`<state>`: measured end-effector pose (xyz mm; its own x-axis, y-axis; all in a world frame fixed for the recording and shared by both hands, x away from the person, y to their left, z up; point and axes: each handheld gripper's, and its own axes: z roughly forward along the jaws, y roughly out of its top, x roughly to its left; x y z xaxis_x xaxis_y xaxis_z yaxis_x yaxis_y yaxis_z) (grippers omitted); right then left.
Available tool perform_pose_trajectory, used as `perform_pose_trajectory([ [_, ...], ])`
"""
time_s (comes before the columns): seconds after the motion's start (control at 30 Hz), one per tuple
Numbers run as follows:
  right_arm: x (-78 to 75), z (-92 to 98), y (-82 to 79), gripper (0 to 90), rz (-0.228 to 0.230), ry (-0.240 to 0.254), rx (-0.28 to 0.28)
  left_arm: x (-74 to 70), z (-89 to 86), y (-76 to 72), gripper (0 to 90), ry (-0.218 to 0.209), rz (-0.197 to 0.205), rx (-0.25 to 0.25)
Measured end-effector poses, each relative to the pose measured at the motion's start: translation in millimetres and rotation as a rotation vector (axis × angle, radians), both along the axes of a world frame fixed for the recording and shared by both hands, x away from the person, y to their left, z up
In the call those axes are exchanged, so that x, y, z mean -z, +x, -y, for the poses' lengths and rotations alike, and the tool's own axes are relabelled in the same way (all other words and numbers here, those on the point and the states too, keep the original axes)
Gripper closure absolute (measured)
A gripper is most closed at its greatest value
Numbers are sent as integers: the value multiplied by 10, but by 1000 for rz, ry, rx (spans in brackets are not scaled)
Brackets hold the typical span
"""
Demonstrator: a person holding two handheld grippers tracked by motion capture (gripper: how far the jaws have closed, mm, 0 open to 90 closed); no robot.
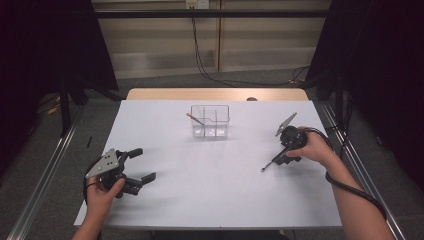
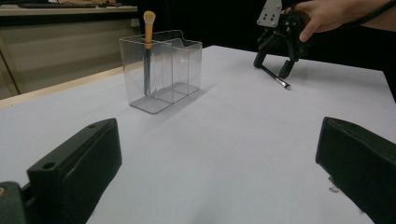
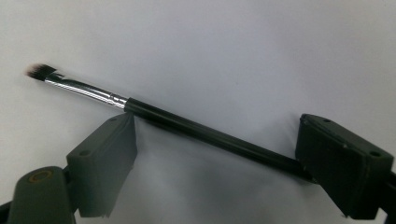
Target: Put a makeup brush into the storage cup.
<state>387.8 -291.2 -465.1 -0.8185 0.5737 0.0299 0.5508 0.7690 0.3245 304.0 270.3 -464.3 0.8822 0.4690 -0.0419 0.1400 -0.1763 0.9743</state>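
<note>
- On the left of the white tabletop, the person's left hand holds the left gripper, a black two-jaw tool with a grey three-cornered plate on top. Its jaws stand wide apart with nothing between them, resting low over bare table.
- Near the far middle of the table stands a clear plastic rectangular organiser box, split by see-through walls into compartments.
- In the box's left end compartment a makeup brush with an orange handle and pale bristle head stands nearly upright, bristles up. The other compartments look bare.
- To the right, well apart from the box, a slim makeup brush with a black handle, silver ferrule and small dark bristle tip lies flat on the table.
- The person's right hand holds the right gripper tipped down over this brush. Its jaws sit wide, straddling the handle, which crosses the gap slantwise and meets both jaws; no firm grip shows.
</note>
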Motion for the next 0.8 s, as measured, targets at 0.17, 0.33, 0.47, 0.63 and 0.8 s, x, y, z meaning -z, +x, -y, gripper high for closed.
perform_pose_trajectory([
  [0.17,2,-2,0,142,1,1,-7,2,3,1,3,2,-1,1],
  [0.33,-12,8,-16,198,4,15,-20,0,2,2,3,4,2,0],
  [0.47,-21,23,-21,235,5,18,-24,0,4,0,3,2,-1,2],
  [0.63,-21,41,-19,258,15,25,-36,6,11,-1,3,-1,-4,0],
  [0.8,-38,53,-38,368,17,38,-50,1,9,3,3,5,0,1],
])
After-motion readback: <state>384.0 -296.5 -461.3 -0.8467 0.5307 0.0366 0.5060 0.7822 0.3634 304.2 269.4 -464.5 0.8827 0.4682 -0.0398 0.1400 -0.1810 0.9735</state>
